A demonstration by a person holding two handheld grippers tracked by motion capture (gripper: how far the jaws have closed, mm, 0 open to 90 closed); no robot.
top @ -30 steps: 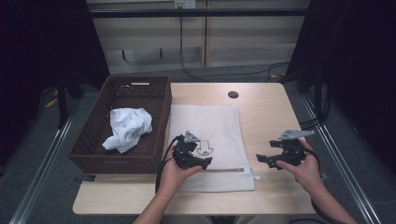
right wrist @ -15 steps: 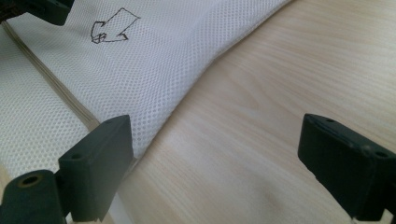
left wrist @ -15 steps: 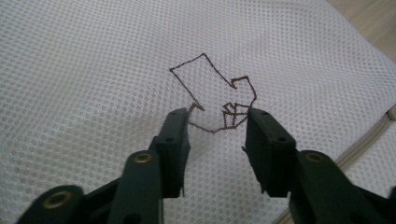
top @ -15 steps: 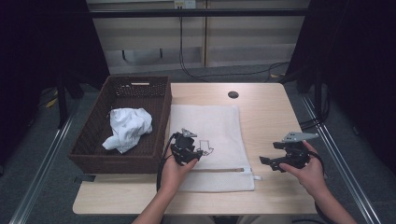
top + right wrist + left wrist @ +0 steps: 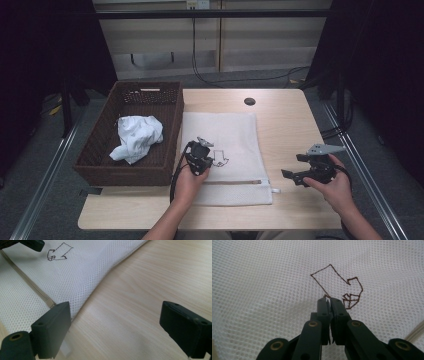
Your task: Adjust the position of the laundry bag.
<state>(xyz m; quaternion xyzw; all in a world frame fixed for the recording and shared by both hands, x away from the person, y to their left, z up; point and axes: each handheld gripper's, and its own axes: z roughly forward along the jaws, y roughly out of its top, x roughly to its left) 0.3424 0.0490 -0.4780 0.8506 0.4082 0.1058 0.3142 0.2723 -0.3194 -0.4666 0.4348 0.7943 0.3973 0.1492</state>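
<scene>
- A brown wicker basket is seen at the left of the high view, on the counter; a crumpled white cloth lies inside it.
- A white mesh laundry bag is laid flat at frame centre, just beside the basket, zipper along its near edge.
- The left claw is set on the bag's lower-left part, next to a dark stitched outline. Its jaws have just been closing and are now pressed together; in the left gripper view the mesh is puckered at the tips, pinched there.
- The right claw is held at the lower right of the high view, over bare counter, clear of the bag. Its jaws are spread wide, nothing between them.
</scene>
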